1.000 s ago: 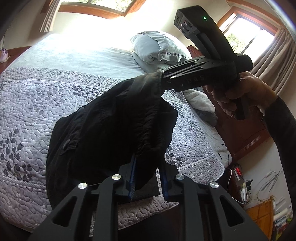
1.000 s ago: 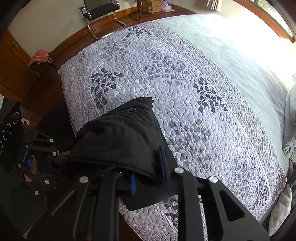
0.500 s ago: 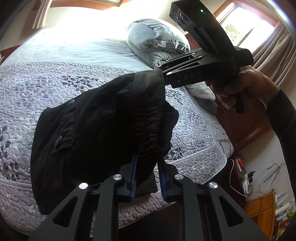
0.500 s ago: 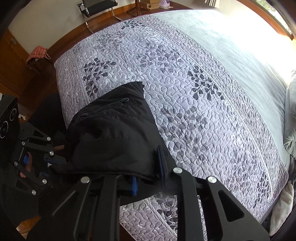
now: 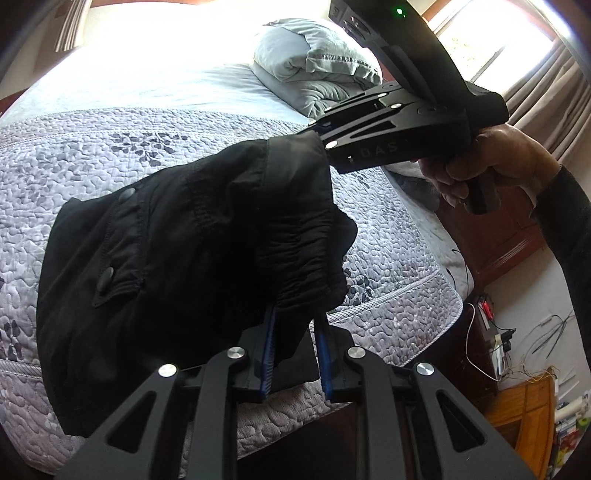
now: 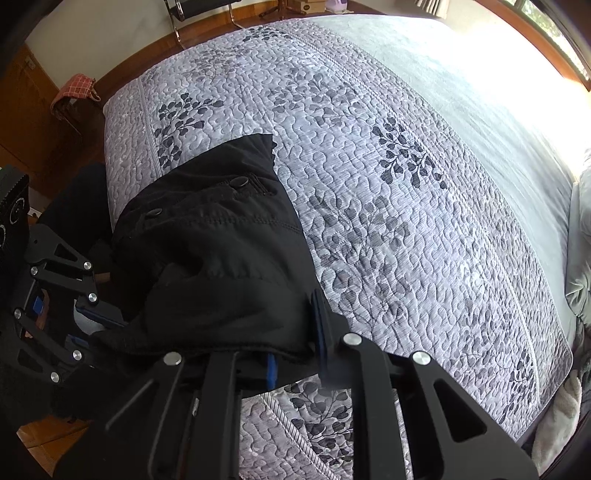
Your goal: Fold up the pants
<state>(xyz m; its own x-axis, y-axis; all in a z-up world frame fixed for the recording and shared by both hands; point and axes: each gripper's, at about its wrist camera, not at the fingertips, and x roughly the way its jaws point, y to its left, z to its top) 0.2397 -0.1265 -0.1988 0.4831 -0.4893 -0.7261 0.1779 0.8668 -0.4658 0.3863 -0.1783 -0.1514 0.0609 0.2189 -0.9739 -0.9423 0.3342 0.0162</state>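
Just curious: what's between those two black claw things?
The black pants stretch between left gripper and right gripper, both clamped on; left wrist view shows it.

pants (image 5: 177, 258) lower legs hidden underneath, chair (image 6: 199, 7) cropped by edge

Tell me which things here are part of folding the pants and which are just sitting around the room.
Part of the job:
- black pants, held up over the bed
- left tongs, clamped on the waistband
- right tongs, clamped on the other end
- quilted bedspread, the folding surface

Just lying about:
- grey pillows
- red checked cloth
- chair
- cables
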